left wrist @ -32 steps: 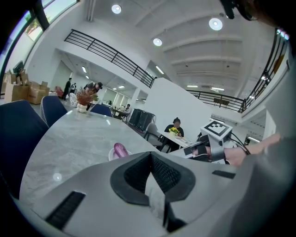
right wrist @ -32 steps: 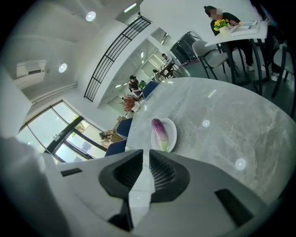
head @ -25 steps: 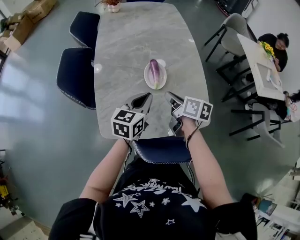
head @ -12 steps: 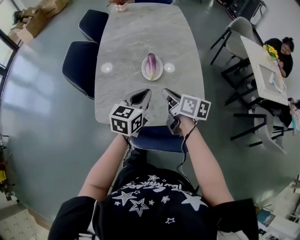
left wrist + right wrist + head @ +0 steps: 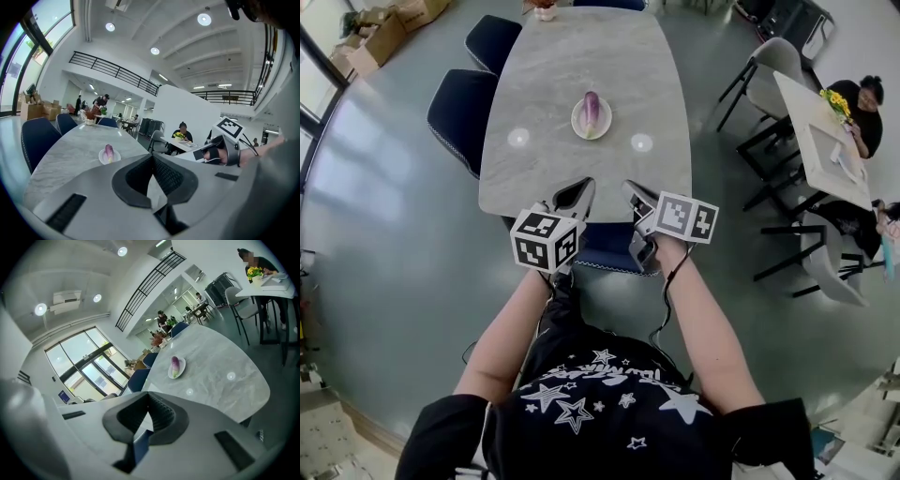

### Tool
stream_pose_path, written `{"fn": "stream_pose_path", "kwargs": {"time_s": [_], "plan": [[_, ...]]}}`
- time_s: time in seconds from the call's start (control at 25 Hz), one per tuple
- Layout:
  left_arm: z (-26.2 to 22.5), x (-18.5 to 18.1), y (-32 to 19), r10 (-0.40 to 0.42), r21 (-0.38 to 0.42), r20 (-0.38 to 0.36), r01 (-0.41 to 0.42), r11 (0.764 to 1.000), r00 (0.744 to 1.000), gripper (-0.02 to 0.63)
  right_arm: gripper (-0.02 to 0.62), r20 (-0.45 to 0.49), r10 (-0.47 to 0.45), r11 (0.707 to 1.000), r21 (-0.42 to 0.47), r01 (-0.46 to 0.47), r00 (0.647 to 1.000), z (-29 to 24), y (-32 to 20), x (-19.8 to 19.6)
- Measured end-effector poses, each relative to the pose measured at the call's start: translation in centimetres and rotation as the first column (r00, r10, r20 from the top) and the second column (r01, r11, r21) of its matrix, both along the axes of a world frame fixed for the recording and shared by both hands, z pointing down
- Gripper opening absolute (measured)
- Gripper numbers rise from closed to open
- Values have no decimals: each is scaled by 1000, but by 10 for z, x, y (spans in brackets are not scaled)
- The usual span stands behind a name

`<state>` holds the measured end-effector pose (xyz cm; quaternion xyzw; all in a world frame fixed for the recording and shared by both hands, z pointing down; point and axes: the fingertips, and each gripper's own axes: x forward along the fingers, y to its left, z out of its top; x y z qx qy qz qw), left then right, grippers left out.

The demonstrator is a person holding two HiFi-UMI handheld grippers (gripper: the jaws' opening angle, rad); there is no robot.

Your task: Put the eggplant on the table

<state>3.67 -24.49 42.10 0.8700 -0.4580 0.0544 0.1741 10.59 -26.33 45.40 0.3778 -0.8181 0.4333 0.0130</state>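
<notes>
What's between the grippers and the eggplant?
Only bare tabletop, seen in the head view, separates the eggplant from the left gripper and right gripper.

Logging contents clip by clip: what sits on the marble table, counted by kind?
eggplant: 1
plate: 1
flower pot: 1
Total: 3
The two pale round spots look like light reflections and are not counted.
</notes>
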Motion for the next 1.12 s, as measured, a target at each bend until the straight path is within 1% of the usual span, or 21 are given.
{"fn": "stream_pose_path", "kwargs": {"time_s": [0.32, 0.52, 0.68, 0.84, 1.0, 1.12], "plan": [[2, 24, 72, -36, -3, 9, 36, 999, 999, 8, 6, 8, -44, 999, -2, 44, 999, -1, 71, 21], [-3, 42, 112, -52, 15, 13, 52, 999, 999, 8, 6, 23, -70, 997, 22, 70, 997, -8, 113, 36], [-9, 56, 141, -56, 20, 19, 56, 998, 998, 8, 6, 16, -93, 995, 32, 92, 996, -11, 144, 48], [-12, 57, 164, -60, 22, 29, 60, 998, 998, 8, 6, 32, -103, 994, 42, 102, 994, -15, 165, 48], [-17, 51, 174, -62, 30, 29, 61, 998, 998, 8, 6, 61, -105, 993, 52, 102, 993, -20, 176, 43], [-19, 47, 184, -57, 39, 33, 56, 998, 998, 8, 6, 62, -107, 994, 44, 104, 992, -14, 188, 41]]}}
